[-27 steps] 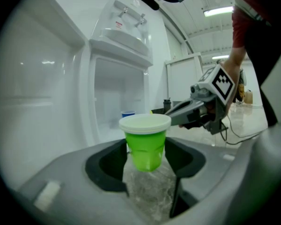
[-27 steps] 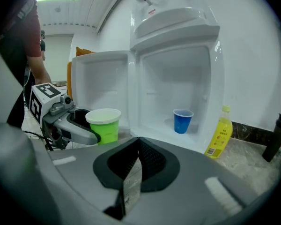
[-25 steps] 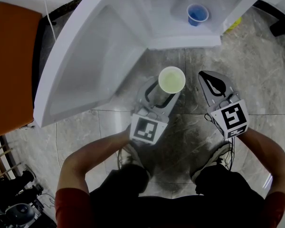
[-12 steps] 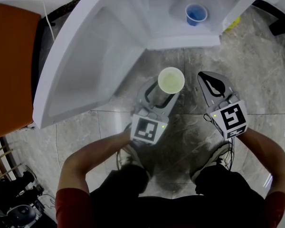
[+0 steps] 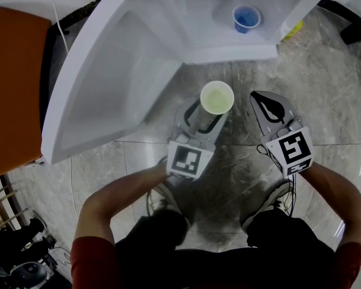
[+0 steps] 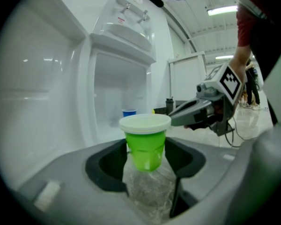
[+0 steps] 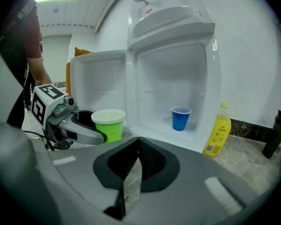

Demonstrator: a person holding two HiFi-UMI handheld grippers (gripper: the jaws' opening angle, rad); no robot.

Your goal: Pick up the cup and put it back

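Green cup (image 5: 217, 97) clamped upright in the left gripper (image 5: 203, 118); right gripper (image 5: 266, 101) pinched together, empty. Risk: an over-tight squeeze could buckle the cup, slipping it short of the open fridge (image 5: 228, 53).

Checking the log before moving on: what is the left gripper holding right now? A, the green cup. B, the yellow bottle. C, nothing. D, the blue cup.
A: in the left gripper view, the left gripper is shut on the green cup, held upright.
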